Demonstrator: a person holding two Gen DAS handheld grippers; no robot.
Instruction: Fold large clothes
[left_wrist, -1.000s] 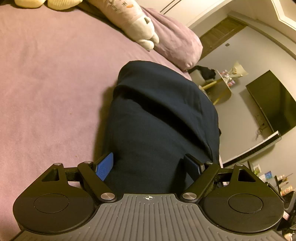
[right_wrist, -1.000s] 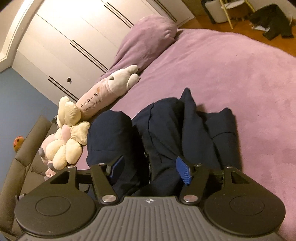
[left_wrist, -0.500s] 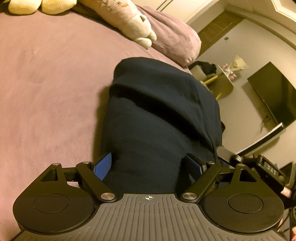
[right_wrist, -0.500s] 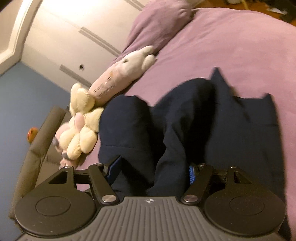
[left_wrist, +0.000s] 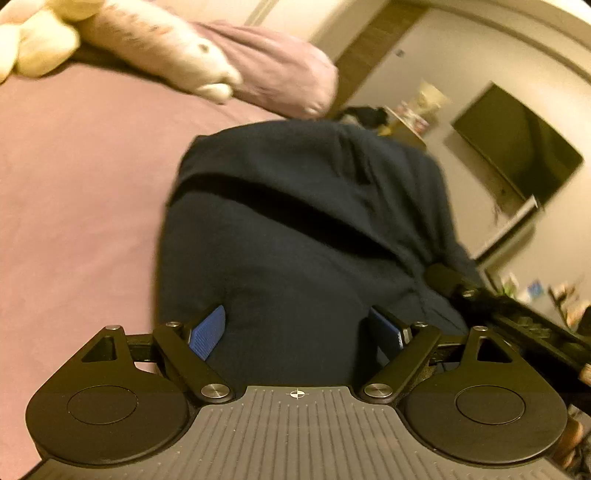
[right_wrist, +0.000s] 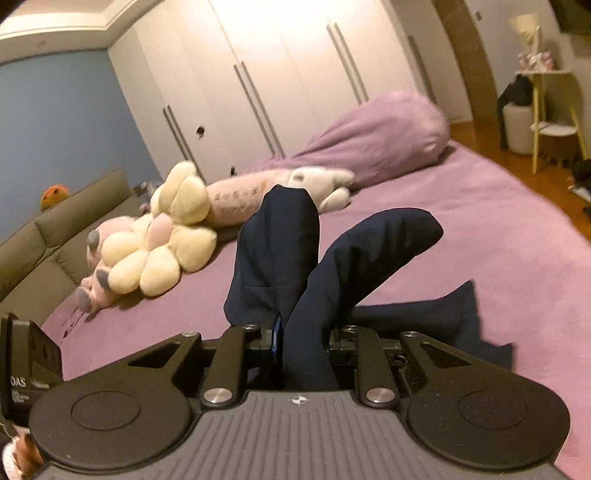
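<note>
A dark navy garment (left_wrist: 295, 221) lies bunched on the purple bed (left_wrist: 74, 184). My left gripper (left_wrist: 295, 332) hovers low over its near end, jaws wide apart. The cloth fills the gap between them, and the left blue pad's face shows bare. In the right wrist view my right gripper (right_wrist: 304, 339) is closing, its pads pinching a thick fold of the garment (right_wrist: 280, 251). Two lobes of cloth stand up off the bed beyond it. The right gripper (left_wrist: 454, 280) also shows at the garment's right edge in the left wrist view.
Plush toys (right_wrist: 159, 251) and a long pink plush (right_wrist: 236, 192) lie at the head of the bed beside a purple pillow (right_wrist: 388, 136). An olive sofa (right_wrist: 55, 240) stands at the left, with white wardrobes (right_wrist: 277, 74) behind. Right of the bed are a wall TV (left_wrist: 517, 147) and a yellow side table (right_wrist: 546, 110).
My right gripper's jaws have narrowed onto a fold of the garment, and the gripper has rolled and risen, pulling cloth up. The left gripper has risen and shifted; the right gripper has entered its view.
</note>
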